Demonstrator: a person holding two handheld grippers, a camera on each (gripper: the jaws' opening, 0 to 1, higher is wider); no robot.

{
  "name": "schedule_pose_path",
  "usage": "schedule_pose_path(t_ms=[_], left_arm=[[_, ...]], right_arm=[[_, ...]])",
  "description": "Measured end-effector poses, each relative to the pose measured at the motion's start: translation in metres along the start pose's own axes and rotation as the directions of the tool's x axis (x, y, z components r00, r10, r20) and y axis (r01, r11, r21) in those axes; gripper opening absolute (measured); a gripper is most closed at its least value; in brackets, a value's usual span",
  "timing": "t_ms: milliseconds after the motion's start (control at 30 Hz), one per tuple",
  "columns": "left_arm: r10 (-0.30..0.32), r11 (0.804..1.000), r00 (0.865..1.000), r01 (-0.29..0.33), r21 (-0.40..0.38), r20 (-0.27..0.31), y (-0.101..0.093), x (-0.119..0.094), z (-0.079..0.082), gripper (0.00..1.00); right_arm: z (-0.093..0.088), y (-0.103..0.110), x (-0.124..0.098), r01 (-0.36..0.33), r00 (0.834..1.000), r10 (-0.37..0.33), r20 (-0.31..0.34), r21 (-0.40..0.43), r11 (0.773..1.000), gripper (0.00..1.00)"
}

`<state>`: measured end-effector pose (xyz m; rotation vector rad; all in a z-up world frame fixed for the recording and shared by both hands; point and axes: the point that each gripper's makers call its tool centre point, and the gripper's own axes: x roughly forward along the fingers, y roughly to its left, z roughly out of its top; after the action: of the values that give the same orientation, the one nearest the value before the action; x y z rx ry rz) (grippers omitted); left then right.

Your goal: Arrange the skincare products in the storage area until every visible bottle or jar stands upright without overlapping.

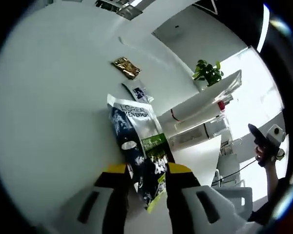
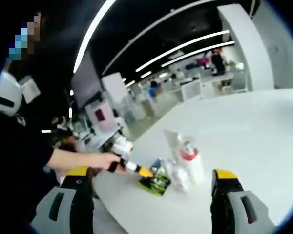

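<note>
Sachet [image 1: 136, 156] pinched in left claw [image 1: 145, 181]; right claw [image 2: 151, 187] open, holding nothing

Opposed views over one white table [image 1: 49, 122]

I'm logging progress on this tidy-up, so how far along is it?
Early, by the look of it. Done: nothing clearly stands arranged yet. In hand: the left gripper is shut on a dark printed pouch over the white table. Left: a gold sachet and a small sachet lie flat, and white tubes lie on their sides. The right gripper is open, holding nothing.
</note>
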<state>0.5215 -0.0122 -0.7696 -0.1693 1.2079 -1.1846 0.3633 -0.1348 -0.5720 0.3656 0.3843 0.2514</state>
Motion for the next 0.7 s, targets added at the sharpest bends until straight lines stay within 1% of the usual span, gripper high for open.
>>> schedule_pose_path(t_ms=[167,333,433,600,700], left_arm=[[0.018,1.000,1.000,-0.018,0.025,0.004,0.001,-0.003,0.004,0.29],[0.023,0.999,1.000,-0.023,0.032,-0.007,0.000,-0.005,0.002,0.31],[0.028,0.999,1.000,-0.027,0.037,-0.010,-0.001,-0.006,0.001,0.32],[0.058,0.997,0.998,-0.057,0.056,-0.012,0.002,-0.010,0.003,0.36],[0.064,0.996,0.998,-0.063,0.067,-0.010,0.002,-0.014,0.004,0.35]], right_arm=[[-0.002,-0.001,-0.001,0.007,1.000,-0.007,-0.001,0.003,1.000,0.99],[-0.006,-0.001,-0.001,0.006,1.000,-0.006,-0.016,0.002,1.000,0.99],[-0.005,0.000,-0.001,0.004,1.000,-0.004,-0.011,0.000,1.000,0.99],[-0.003,0.001,-0.001,0.003,1.000,-0.003,-0.012,-0.006,1.000,0.99],[-0.005,0.001,-0.002,0.010,1.000,-0.010,-0.018,-0.012,1.000,0.99]])
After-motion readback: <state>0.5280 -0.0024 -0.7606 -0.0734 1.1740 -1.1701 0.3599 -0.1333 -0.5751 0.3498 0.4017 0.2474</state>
